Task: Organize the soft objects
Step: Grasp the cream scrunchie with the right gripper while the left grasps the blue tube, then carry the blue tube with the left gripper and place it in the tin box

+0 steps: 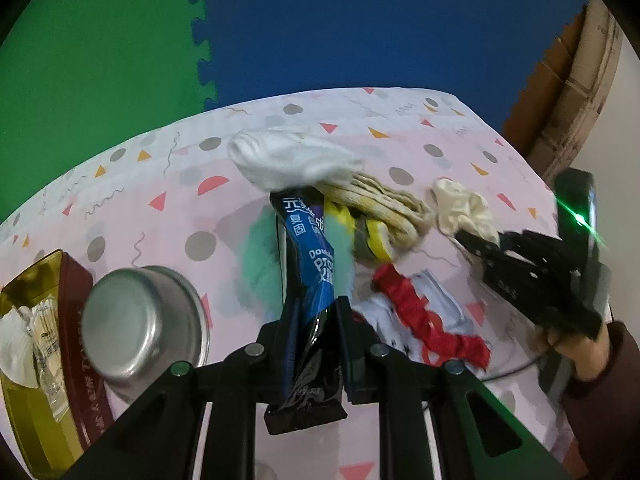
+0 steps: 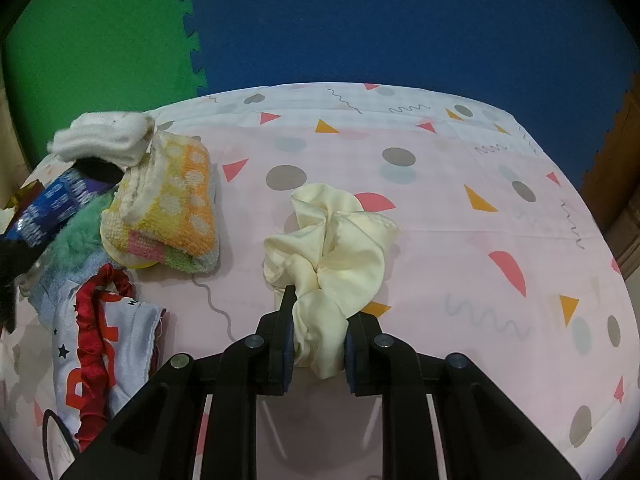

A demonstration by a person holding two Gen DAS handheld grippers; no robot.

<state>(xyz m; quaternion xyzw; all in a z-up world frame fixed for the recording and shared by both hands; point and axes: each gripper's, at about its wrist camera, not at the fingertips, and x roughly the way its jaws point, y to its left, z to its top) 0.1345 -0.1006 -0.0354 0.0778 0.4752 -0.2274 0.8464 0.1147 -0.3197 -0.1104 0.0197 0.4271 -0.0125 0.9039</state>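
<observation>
My left gripper (image 1: 316, 308) is shut on a blue and black soft tube (image 1: 308, 248), which sticks up between its fingers over the pile. The pile holds a white sock (image 1: 288, 156), a yellow and orange dotted towel (image 2: 172, 200), a green fluffy piece (image 1: 260, 260) and a red scrunchie (image 1: 420, 312) on a white printed cloth (image 2: 128, 332). My right gripper (image 2: 320, 304) is shut on a cream scrunchie (image 2: 336, 240) that rests on the pink patterned tablecloth (image 2: 460, 208), right of the pile. The right gripper (image 1: 480, 244) also shows in the left wrist view.
A metal bowl (image 1: 144, 320) lies on its side at the left, beside a gold and red tin (image 1: 40, 360) with things inside. A cardboard box (image 1: 576, 80) stands beyond the table's right edge. Green and blue foam mats cover the floor behind.
</observation>
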